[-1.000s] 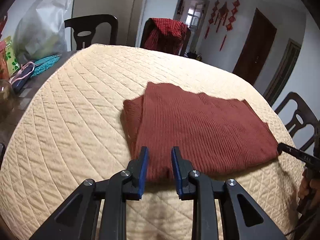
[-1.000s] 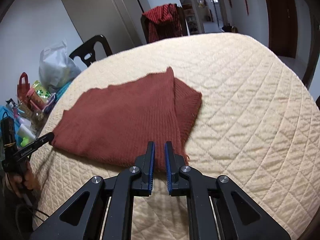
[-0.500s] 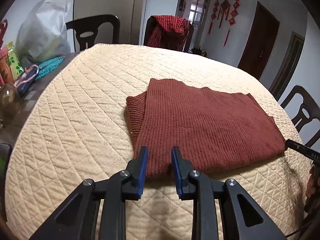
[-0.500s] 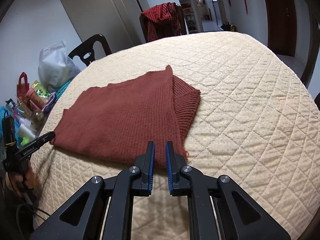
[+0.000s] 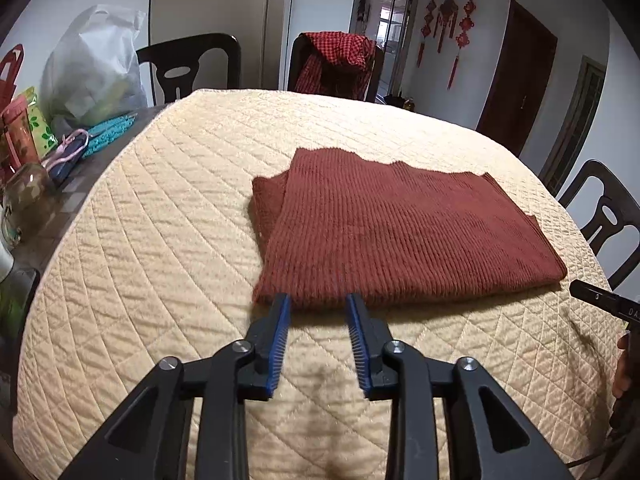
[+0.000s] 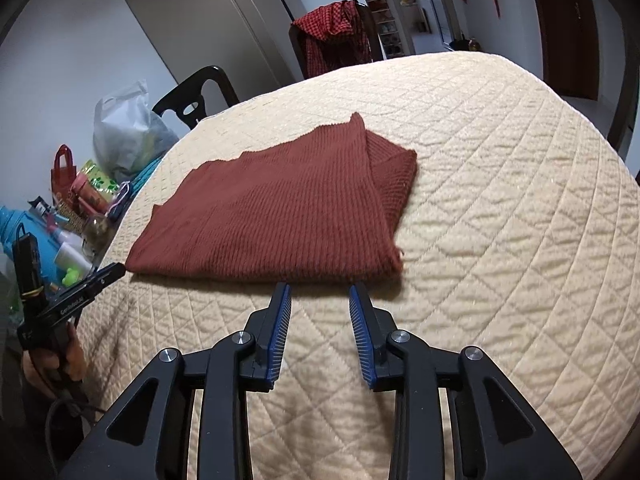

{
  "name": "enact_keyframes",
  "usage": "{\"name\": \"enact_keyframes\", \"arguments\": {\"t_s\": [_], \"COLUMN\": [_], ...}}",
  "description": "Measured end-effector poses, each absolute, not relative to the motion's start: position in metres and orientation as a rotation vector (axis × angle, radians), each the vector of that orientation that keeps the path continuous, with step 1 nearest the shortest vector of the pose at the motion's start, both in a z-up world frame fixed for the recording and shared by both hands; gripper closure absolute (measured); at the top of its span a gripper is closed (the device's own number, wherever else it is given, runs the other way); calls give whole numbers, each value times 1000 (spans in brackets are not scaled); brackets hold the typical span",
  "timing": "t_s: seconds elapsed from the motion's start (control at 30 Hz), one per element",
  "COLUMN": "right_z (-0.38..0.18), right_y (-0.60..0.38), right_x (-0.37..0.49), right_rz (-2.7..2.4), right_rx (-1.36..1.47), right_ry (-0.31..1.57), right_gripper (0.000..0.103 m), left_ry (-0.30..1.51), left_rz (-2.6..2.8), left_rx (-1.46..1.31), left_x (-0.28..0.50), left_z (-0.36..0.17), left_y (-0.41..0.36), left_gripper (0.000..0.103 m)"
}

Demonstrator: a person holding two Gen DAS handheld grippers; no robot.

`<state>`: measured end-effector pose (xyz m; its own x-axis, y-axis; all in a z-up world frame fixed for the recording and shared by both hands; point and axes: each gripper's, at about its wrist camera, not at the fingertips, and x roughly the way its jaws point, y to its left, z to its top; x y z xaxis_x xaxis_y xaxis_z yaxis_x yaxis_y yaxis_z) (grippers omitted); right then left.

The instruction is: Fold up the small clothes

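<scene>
Left gripper (image 5: 318,300): blue-padded fingers apart, tips at the near hem of the folded rust-red ribbed knit garment (image 5: 400,232), nothing pinched between them; jaws just been opening, wider than half a second ago, when the hem sat between them. Right gripper (image 6: 320,290): fingers apart too, tips just short of the garment's near edge, bare quilt in the gap; jaws just been opening from nearly closed on that hem.

Garment flat at frame centre on the cream diamond-quilted table cover (image 5: 160,240), doubled layer showing at its left side in the left view.

Further out: white plastic bag (image 5: 96,68) upper left, dark chair draped with red checked cloth (image 5: 340,56) top centre.
</scene>
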<state>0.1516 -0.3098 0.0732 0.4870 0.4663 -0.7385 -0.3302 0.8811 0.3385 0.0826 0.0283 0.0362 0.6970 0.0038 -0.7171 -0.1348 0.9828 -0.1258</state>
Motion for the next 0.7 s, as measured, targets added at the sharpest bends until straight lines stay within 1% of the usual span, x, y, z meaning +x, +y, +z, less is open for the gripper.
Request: {"name": "enact_keyframes", "arguments": {"t_s": [0.03,0.1,0.17,0.3,0.5,0.6,0.7], "right_z": [71,66,61,55,51,49,47], "right_y": [-311,-313,-318,-325,-331,-334,-337], "right_x": [151,150,149,150,169,178,186], "right_rz": [486,487,481,487,481,479,475], "right_rx": [174,210,254,332,452,522,578], "right_ry": [955,970,983,1000,1015,1015,1015], "right_gripper": [71,63,60,60,59,59,59], "left_ry": [804,821,838,844,833,815,805], "left_rz": [79,64,58,55,57,52,49], "left_rx": [-183,-228,-278,-367,-486,-547,-581], "left_x": [81,79,77,77,100,104,108], "left_z": [33,27,19,11,10,10,8], "left_y": [28,31,35,45,57,62,64], "left_gripper": [64,63,62,60,57,53,53]}}
